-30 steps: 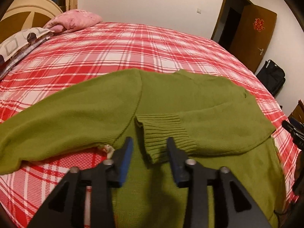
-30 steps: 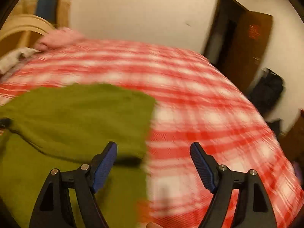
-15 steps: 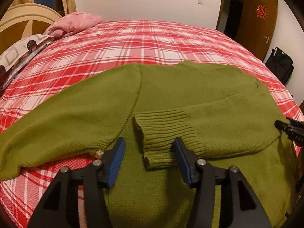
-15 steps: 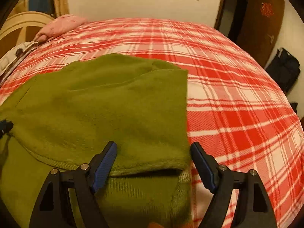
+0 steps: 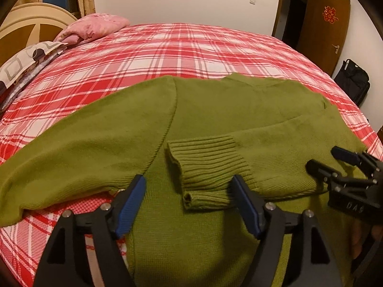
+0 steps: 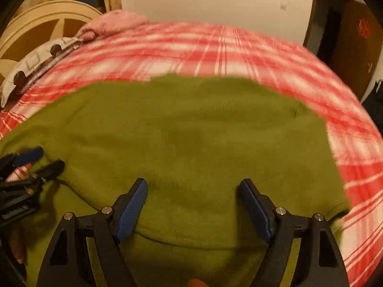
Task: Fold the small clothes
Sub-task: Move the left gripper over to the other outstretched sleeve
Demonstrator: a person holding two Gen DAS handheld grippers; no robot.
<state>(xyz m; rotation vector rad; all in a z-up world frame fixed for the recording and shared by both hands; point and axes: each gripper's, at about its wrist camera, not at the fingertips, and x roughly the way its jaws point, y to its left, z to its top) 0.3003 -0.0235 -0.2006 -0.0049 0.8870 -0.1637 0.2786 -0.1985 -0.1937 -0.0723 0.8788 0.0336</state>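
A green knit sweater (image 5: pixel 215 110) lies flat on the red plaid bed (image 5: pixel 186 47). One sleeve is folded across its body, ending in a ribbed cuff (image 5: pixel 205 165); the other sleeve (image 5: pixel 79 143) stretches out to the left. My left gripper (image 5: pixel 188 179) hovers just over the cuff with its jaws opening; the cuff lies between the blue pads, which do not press on it. My right gripper (image 6: pixel 194 182) stands open low over the folded sleeve on the sweater (image 6: pixel 191 131), holding nothing. Each gripper also shows in the other's view: the right gripper (image 5: pixel 323 159) and the left gripper (image 6: pixel 49 157).
A pink pillow (image 5: pixel 95 27) and patterned bedding (image 5: pixel 21 59) lie by the rounded headboard (image 5: pixel 28 26) at the far left. A brown door (image 5: pixel 323 28) and a black bag (image 5: pixel 352 81) stand beyond the bed's right side. Bare plaid sheet stretches behind the sweater.
The left gripper's jaws have spread apart around the cuff. The right gripper has swung left and down over the sweater, coming into the left wrist view's right edge.
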